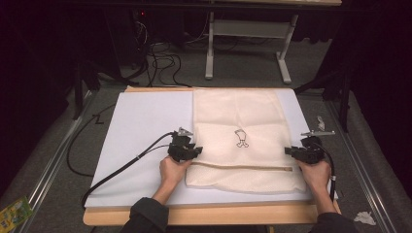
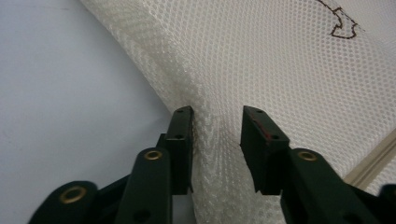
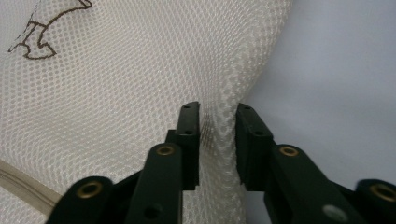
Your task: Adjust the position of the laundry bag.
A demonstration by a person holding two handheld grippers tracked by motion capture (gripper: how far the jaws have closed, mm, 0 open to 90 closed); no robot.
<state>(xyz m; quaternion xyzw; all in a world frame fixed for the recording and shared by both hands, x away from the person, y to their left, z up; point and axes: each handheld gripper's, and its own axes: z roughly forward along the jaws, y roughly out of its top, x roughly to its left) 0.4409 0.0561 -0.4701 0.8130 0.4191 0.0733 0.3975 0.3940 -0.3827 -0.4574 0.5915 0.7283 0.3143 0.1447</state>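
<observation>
Two grippers, left gripper (image 1: 196, 151) and right gripper (image 1: 287, 151), jaws pinching mesh bag (image 1: 238, 116) edges

I can read no words, brand names or numbers anywhere here. The one mark I can make out is a small dark outline drawing on my cream mesh bag (image 1: 238, 141), stitched or printed near its middle; in the high view it looks like a little figure, and its edge shows at the top of both gripper views, but it has no letters. A small green and yellow packet (image 1: 13, 209) lies on the floor to my left, and whatever is printed on it is too small and dim for me to read.
</observation>
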